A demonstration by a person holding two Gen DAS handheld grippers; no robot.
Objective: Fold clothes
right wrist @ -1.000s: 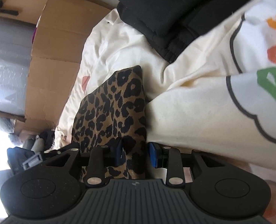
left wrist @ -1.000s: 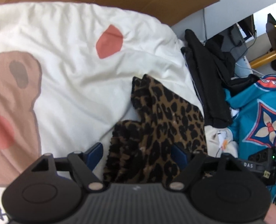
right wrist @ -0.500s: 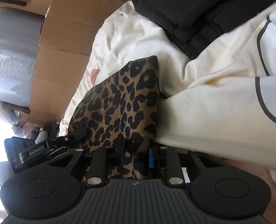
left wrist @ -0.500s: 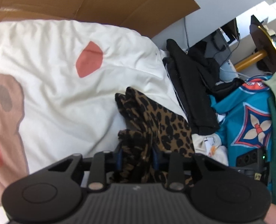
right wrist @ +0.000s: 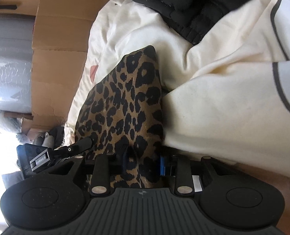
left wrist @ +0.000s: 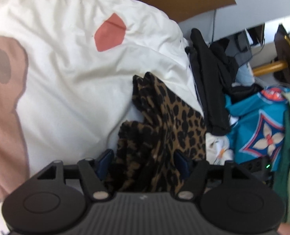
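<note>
Left gripper [left wrist: 144,163] jaws just widened, spread around the bunched leopard-print garment [left wrist: 164,121], pads not clearly pressing it. Right gripper [right wrist: 143,165] pinches the same garment's near edge. Garment lies on the cream printed duvet [left wrist: 66,74]. Further out: black clothes [left wrist: 209,82], teal patterned fabric [left wrist: 262,129], cardboard [right wrist: 56,45].

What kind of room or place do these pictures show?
Probably a lived-in bedroom. A white printed duvet covers a soft, bed-like surface, and a leopard-print cloth garment lies on it. Black clothes are heaped beside it, with flattened brown cardboard standing behind.
</note>
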